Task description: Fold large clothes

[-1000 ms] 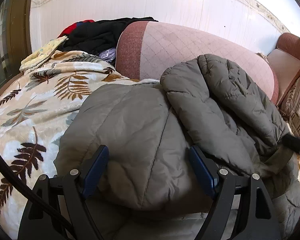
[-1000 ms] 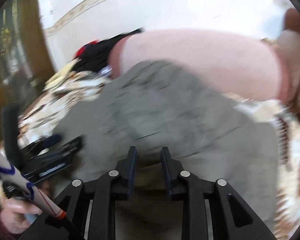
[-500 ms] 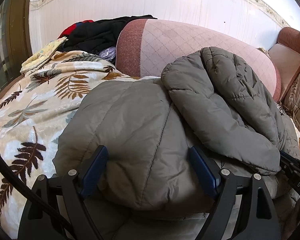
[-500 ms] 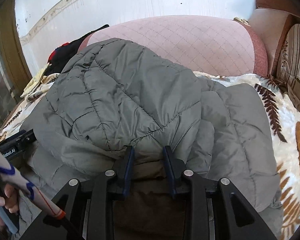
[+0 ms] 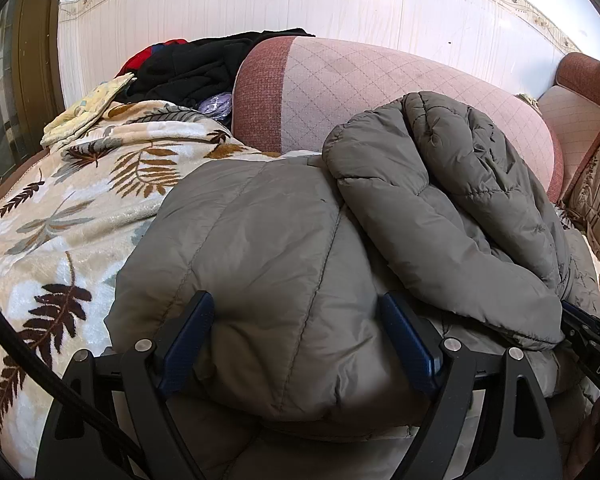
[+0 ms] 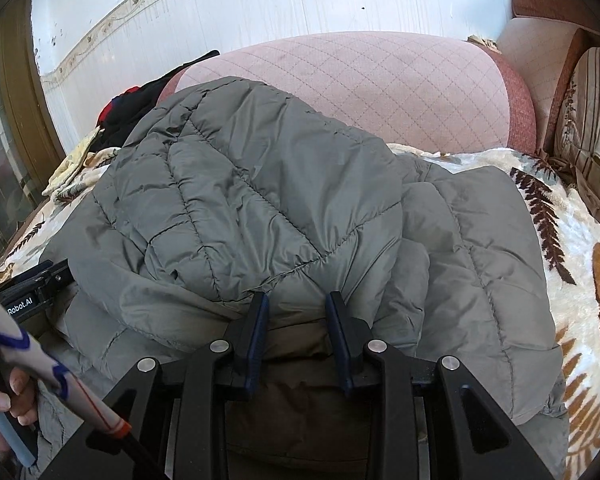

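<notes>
Each black plastic gripper, the left gripper [image 5: 296, 332] and the right gripper [image 6: 296, 320], has two fingers with dark blue pads [image 5: 192, 336] and round silver screws [image 5: 144, 345]. A thick black cable [image 5: 40, 364] runs by the left one. White letters [image 6: 20, 307] mark its side. A white sleeve with blue zigzags and a red stripe [image 6: 48, 372] shows.

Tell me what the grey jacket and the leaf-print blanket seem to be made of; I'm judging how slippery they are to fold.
Grey jacket: looks like thin synthetic shell, perhaps nylon, over puffy filling; it has a slight sheen, stitched quilt lines and fine wrinkles, so probably slick.
Leaf-print blanket: looks like plush fleece; its pile is soft and fuzzy with a glossy nap, so likely grippier.
</notes>
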A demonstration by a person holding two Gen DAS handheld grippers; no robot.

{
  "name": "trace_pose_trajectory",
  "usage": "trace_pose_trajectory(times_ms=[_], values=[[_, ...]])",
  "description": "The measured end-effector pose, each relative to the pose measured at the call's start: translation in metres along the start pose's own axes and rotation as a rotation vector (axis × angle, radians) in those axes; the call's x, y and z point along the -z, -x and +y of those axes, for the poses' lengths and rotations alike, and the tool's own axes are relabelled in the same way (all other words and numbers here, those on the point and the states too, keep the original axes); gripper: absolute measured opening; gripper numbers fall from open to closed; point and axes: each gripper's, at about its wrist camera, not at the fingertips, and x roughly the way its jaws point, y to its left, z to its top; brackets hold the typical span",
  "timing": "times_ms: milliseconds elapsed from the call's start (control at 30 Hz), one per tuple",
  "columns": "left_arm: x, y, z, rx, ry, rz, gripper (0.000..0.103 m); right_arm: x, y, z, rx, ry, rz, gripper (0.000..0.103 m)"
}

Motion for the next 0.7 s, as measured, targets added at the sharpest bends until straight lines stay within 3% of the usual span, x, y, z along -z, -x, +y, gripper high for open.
trace_pose_trajectory(times_ms=[333,567,700], values=[[0.0,0.0,0.0,-0.001,-0.001,0.001,0.085,0.0,0.001,0.005,0.026,0.023,-0.002,0.033],[0.0,0.003,0.0,-0.004,-0.002,-0.004,0.085,0.0,0.011,0.04,0.19,0.164,-0.001,0.034],[0.0,0.009,-0.003,-0.004,-0.005,-0.001,0.085,0.007,0.035,0.056,0.246,0.223,-0.026,0.05]])
